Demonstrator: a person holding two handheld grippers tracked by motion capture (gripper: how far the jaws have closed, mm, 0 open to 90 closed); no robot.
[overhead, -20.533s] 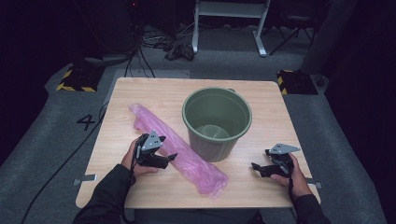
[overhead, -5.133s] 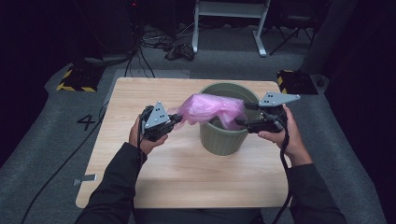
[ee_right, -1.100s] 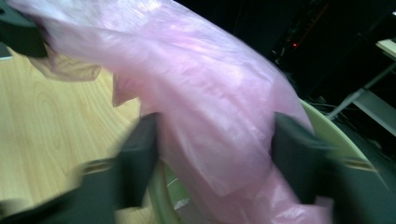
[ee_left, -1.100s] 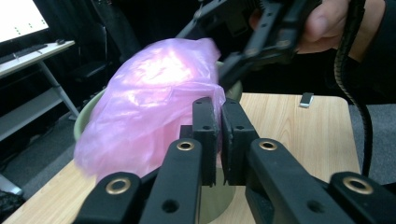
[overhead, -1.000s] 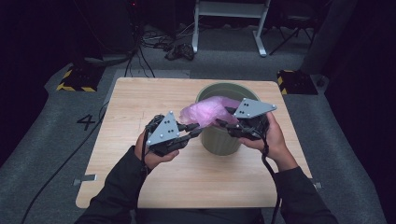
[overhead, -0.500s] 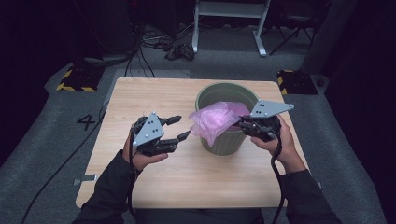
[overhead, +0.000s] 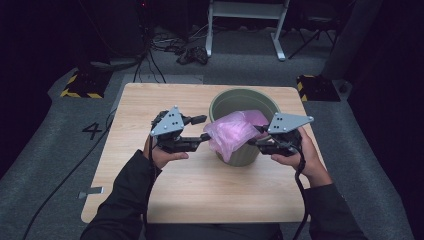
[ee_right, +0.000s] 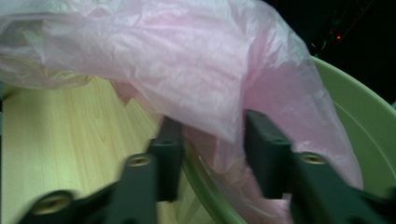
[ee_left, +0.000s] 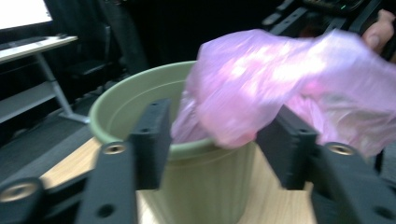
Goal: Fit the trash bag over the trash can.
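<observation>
The pink bag (overhead: pixel 235 132) hangs over the rim of the green bucket (overhead: pixel 240 102) (on the bench (overhead: pixel 150 100)), between both half-open jaws. Left gripper (overhead: pixel 202 127) just narrowed; right gripper (overhead: pixel 256 137) just widened, straddling the rim.

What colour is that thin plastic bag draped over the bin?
Pale pink; the bag shows best in the right gripper view.

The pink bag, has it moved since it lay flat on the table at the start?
Yes. The pink bag has left the table left of the green bin and now drapes over the bin's near rim.
</observation>
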